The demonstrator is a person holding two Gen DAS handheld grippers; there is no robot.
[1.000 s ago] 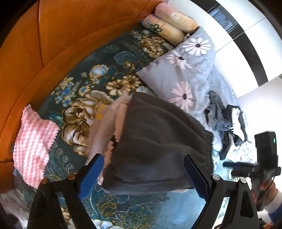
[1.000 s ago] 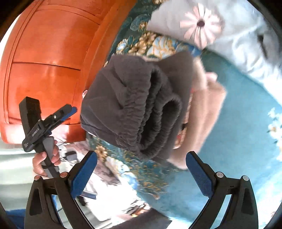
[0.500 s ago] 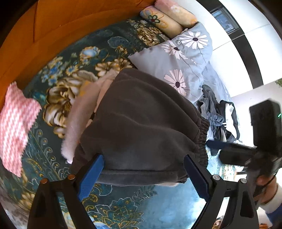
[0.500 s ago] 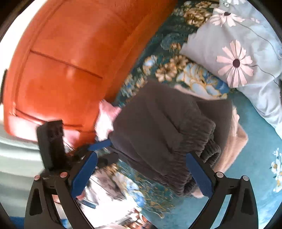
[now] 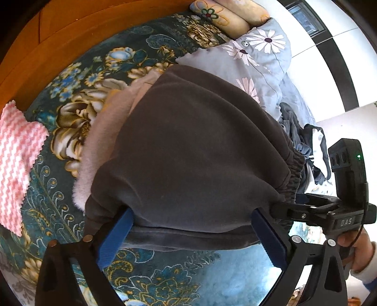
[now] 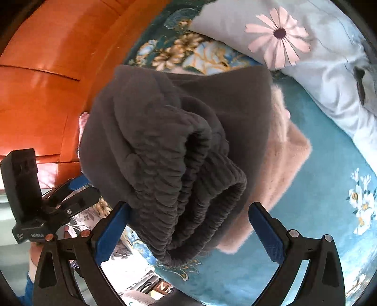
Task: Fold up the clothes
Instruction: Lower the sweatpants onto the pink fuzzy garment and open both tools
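Observation:
A folded dark grey garment (image 5: 200, 146) with an elastic waistband (image 6: 188, 188) lies on a fluffy pink garment (image 6: 282, 160) on the teal floral bedspread (image 5: 77, 77). My left gripper (image 5: 190, 217) is at the grey garment's near edge. Its jaws are opening and that edge lies between them, with the left fingertip tucked just under the fabric. My right gripper (image 6: 188, 208) stands wide open over the rolled waistband end, which sits between its blue pads (image 6: 264, 223) without being pressed. Each wrist view shows the other gripper at the garment's side.
An orange wooden headboard (image 6: 42, 70) borders the bed. A pink-and-white zigzag cloth (image 5: 18, 164) lies at the left. A grey daisy-print quilt (image 5: 259, 54), two pillows (image 5: 223, 16) and a heap of dark clothes (image 5: 308, 141) lie beyond the grey garment.
Both grippers have come down and closer to the grey garment, which now fills each view. Its edges now lie between the fingers of both.

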